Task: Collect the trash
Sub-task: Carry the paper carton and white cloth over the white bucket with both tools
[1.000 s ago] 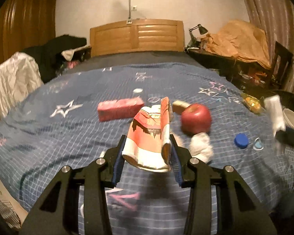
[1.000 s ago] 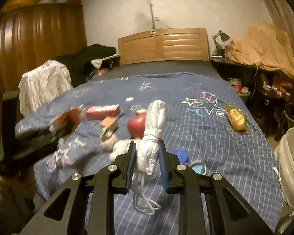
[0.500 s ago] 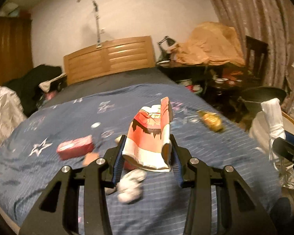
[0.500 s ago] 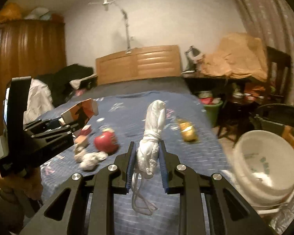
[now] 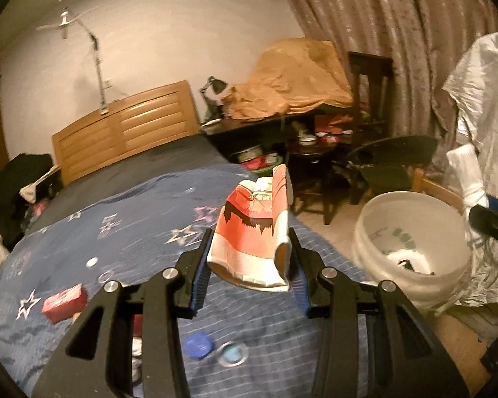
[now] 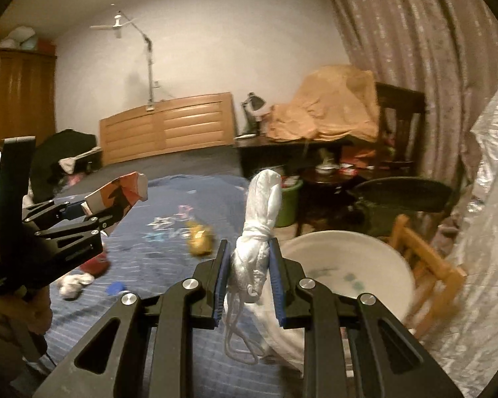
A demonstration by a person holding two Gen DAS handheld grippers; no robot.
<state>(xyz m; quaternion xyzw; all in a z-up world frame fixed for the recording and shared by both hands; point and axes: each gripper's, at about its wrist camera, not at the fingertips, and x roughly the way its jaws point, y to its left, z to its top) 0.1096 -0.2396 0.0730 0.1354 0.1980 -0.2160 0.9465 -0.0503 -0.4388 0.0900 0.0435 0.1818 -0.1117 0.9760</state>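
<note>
A: Biggest first: where are you?

B: Over the bed, at its right edge. The bucket stands on the floor just beside that edge, with a few bits already at its bottom, can't tell what.

A: Tongs?

B: My left gripper is pinching a red-and-white carton, held up over the bed's right side. My right gripper is pinching a knotted white bag, strings dangling, above the bucket's near rim.

A: Progress?

B: Midway, I'd judge. Two pieces in hand, neither dropped yet. Bag looks closest to going in; carton needs to travel further right.

A: What's left on the bed?

B: Red box near the left edge, yellow wrapper mid-bed, white wad, blue cap and a clear lid near the foot. Something red sits partly hidden behind my left gripper; can't name it.
</note>
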